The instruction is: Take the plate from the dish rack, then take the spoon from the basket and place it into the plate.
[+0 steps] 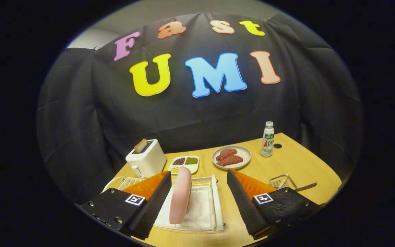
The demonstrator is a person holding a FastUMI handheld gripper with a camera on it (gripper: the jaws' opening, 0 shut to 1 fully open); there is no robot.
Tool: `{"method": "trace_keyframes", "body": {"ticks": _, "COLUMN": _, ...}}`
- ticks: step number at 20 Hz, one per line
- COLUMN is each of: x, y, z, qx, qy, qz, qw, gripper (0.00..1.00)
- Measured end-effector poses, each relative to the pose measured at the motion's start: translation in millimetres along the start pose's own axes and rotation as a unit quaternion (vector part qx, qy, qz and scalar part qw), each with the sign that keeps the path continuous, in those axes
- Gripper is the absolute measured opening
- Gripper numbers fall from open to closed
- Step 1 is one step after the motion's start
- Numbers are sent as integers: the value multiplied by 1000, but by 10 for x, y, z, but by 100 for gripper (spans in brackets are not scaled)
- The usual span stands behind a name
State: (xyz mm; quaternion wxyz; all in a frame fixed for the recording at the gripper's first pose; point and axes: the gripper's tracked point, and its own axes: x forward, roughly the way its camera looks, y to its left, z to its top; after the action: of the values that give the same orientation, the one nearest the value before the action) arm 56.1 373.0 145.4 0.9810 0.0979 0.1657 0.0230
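Spread-apart gripper (197,202) fingers flank the upright pink plate (180,199) in the white dish rack (214,206); toaster (146,159), green-labelled bottle (267,139) beyond.

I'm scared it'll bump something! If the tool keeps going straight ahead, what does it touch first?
Probably the pink plate standing on edge in the white dish rack, between the open tool's fingers; depth is hard to judge.

Mounted on the gripper (197,202), looking forward and slightly down along its parted fingers. Held low, close over the near edge of the desk (286,164); facing the booth's cloth wall.
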Motion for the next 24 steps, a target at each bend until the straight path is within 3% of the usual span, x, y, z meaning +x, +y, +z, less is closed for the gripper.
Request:
{"method": "trace_keyframes", "body": {"ticks": 10, "x": 632, "y": 256, "z": -553, "qx": 38, "qy": 124, "qz": -17, "qw": 991, "gripper": 94}}
{"method": "trace_keyframes", "body": {"ticks": 11, "x": 673, "y": 277, "z": -593, "qx": 39, "qy": 133, "qz": -15, "qw": 990, "gripper": 91}}
{"method": "trace_keyframes", "body": {"ticks": 12, "x": 721, "y": 283, "z": -627, "qx": 39, "qy": 141, "qz": -16, "qw": 989, "gripper": 75}}
{"method": "trace_keyframes", "body": {"ticks": 13, "x": 749, "y": 310, "z": -662, "qx": 41, "qy": 148, "qz": -12, "qw": 988, "gripper": 73}}
{"method": "trace_keyframes", "body": {"ticks": 14, "x": 764, "y": 315, "z": -704, "qx": 37, "qy": 156, "qz": -13, "qw": 987, "gripper": 64}}
{"method": "trace_keyframes", "body": {"ticks": 16, "x": 791, "y": 216, "z": -720, "qx": 8, "qy": 163, "qz": -39, "qw": 986, "gripper": 38}}
{"method": "trace_keyframes", "body": {"ticks": 20, "x": 770, "y": 41, "z": -668, "qx": -38, "qy": 165, "qz": -99, "qw": 981, "gripper": 29}}
{"method": "trace_keyframes", "body": {"ticks": 24, "x": 767, "y": 52, "z": -489, "qx": -62, "qy": 141, "qz": -121, "qw": 981, "gripper": 26}}
